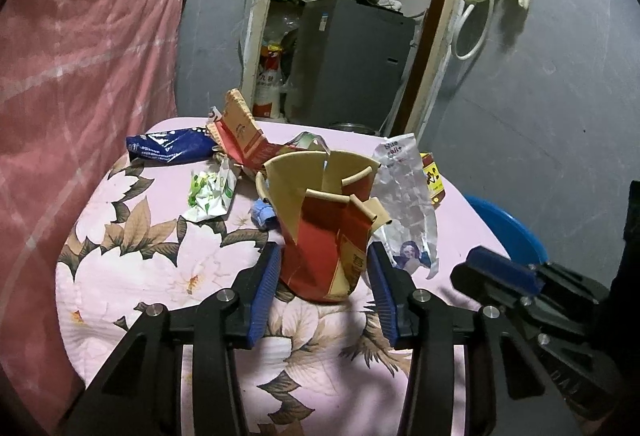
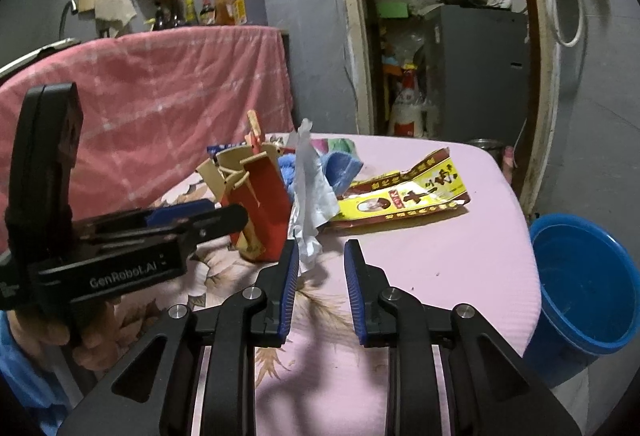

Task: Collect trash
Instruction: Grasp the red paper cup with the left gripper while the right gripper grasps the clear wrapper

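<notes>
Your left gripper (image 1: pixel 323 278) has its blue pads spread apart on either side of the torn paper cup (image 1: pixel 320 220), which stands upright at centre frame on the flowered table (image 1: pixel 128 276). Whether the pads touch the cup yet, I cannot tell. The cup's long axis runs vertical, square to the pads. Your right gripper (image 2: pixel 322 284) is apart and empty, lower centre in its own view. The blue bucket (image 2: pixel 584 284) sits at right, beyond the table edge, nearer your right hand.

Torn red paper cup (image 1: pixel 324 236) upright on table; wrappers (image 1: pixel 408 196) scattered behind.
</notes>
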